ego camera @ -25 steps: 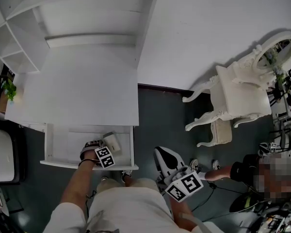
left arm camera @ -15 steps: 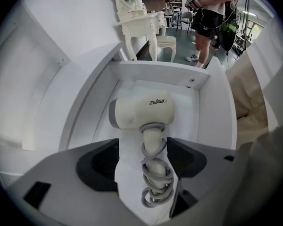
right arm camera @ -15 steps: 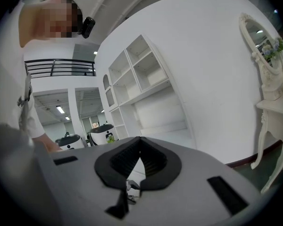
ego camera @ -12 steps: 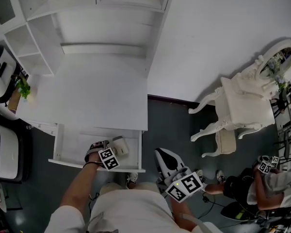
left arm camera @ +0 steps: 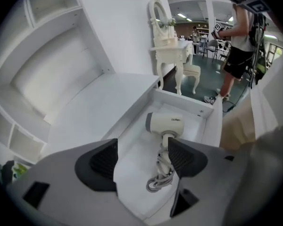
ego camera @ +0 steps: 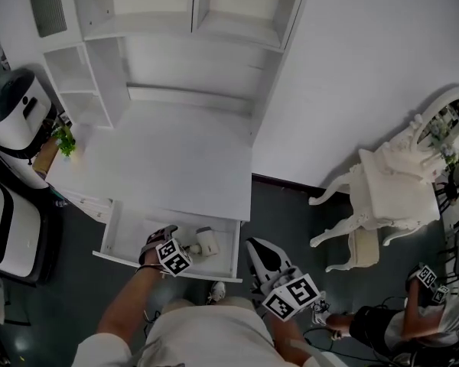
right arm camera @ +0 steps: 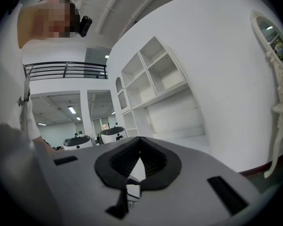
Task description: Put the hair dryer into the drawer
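Note:
The cream hair dryer (ego camera: 204, 242) lies on its side in the open white drawer (ego camera: 162, 267) under the desk, its grey cord (left arm camera: 161, 175) coiled beside the handle. In the left gripper view the dryer (left arm camera: 164, 123) rests on the drawer floor below the jaws. My left gripper (ego camera: 182, 248) hangs over the drawer (left arm camera: 212, 122), tilted down. Its jaws are opening, with nothing pressed between the pads (left arm camera: 102, 161). My left gripper (left arm camera: 144, 162) is apart from the dryer. My right gripper (ego camera: 258, 249) is held level to the right of the drawer; in its own view my right gripper (right arm camera: 140, 162) is shut on nothing.
The white desk top (ego camera: 164, 159) carries open shelves (ego camera: 191, 14) behind it. A white and black machine (ego camera: 15, 105) and a small plant (ego camera: 65, 140) stand at the left. An ornate dressing table (ego camera: 402, 189) with stool (ego camera: 363, 247) stands right; another person (ego camera: 398, 323) is at lower right.
My left gripper has lifted off the hair dryer and its jaws have spread; the dryer stays in the drawer. The head view has tipped up, so more shelving shows.

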Demonstrator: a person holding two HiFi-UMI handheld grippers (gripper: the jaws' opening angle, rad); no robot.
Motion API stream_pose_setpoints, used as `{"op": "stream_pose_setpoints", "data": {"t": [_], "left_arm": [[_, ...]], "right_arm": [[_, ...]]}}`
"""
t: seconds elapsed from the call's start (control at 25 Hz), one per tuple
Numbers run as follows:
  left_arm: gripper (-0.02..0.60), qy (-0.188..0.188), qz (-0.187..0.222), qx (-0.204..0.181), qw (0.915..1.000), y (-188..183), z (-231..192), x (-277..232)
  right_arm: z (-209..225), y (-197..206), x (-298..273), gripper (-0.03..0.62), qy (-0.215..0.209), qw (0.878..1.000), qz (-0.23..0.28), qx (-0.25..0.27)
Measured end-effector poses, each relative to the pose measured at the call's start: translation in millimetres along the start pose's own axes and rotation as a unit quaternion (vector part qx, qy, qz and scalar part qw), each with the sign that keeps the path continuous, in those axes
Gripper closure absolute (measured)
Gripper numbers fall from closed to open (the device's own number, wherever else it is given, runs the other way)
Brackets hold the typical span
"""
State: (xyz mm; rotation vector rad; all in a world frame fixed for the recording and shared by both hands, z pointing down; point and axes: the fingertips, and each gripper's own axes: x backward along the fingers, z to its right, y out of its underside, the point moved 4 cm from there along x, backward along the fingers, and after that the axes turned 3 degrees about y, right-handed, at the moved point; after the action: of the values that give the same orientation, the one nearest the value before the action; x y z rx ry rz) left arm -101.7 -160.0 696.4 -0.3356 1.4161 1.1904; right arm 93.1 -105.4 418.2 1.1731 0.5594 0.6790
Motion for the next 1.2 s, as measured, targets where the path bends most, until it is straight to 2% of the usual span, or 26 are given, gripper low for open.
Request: {"op": "stream_pose_setpoints", "data": {"t": [0.12,0.2,0.32,0.48,0.64,0.84,0.92,1.0,1.2], "left_arm": [[0.253,-0.021,0.041,0.058,0.9973,2.4,-12.2,25.4],[0.255,-0.041,0.073,0.098,0.9916,1.8,-20.6,44.8],[0.255,-0.060,0.115,0.158,0.9789,2.4,-29.0,73.7],[0.272,-0.064,0.163,0.223,0.9590,8.9,-39.6,106.7],[0.332,-0.086,0.194,0.240,0.9471,11.0,-45.6,134.1],[0.462,-0.122,0.229,0.248,0.9334,13.6,-59.0,169.8],[0.532,-0.135,0.250,0.247,0.9264,12.5,-63.5,186.4],[0.560,-0.146,0.275,0.245,0.9183,10.5,-67.1,204.5],[0.565,-0.157,0.327,0.245,0.8990,10.9,-70.0,254.2]], "right_arm": [[-12.2,0.4,-6.2,0.585,-0.011,1.000,0.002,0.003],[-17.9,1.1,-9.4,0.585,-0.017,1.000,0.004,0.003],[-25.5,1.4,-14.1,0.586,-0.024,1.000,0.005,0.001],[-40.7,-2.0,-22.6,0.585,-0.033,0.999,0.007,0.005],[-48.6,-2.5,-24.5,0.586,-0.033,0.999,0.006,0.005],[-56.8,-8.4,-26.4,0.585,-0.027,1.000,0.012,0.007],[-60.3,-8.2,-25.9,0.585,-0.026,1.000,0.012,0.008],[-63.4,-7.5,-25.4,0.585,-0.024,1.000,0.011,0.008],[-74.8,-8.2,-24.6,0.585,-0.017,1.000,0.014,0.011]]}}
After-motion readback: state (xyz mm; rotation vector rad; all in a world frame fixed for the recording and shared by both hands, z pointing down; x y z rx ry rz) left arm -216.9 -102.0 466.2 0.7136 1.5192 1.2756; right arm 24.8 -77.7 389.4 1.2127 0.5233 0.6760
